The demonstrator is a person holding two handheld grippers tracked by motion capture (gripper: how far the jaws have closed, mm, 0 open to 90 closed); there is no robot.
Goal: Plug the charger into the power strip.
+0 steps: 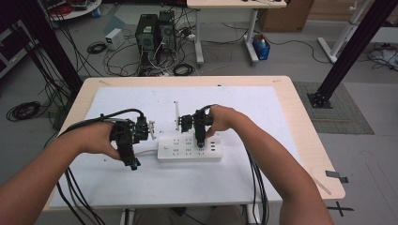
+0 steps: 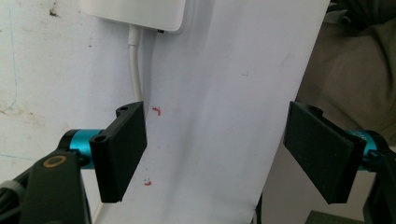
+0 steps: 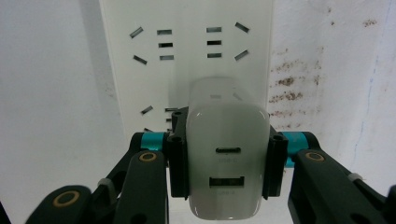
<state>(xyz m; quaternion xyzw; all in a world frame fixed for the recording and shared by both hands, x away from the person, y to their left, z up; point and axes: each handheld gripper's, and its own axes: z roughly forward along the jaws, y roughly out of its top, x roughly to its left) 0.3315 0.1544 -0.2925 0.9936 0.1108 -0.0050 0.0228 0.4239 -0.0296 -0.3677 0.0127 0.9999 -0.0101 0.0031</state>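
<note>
The wooden table carries a big white sheet, smooth but stained in places. On the sheet lies a long white plastic power strip with rows of thin slots, and a round white cord leaves its end. The right gripper has its 2 flat black jaws pressed on the sides of a glossy white charger, a rounded block with 2 ports, which stands on the strip. The left gripper hangs over the sheet near the cord, jaws spread wide and holding nothing.
</note>
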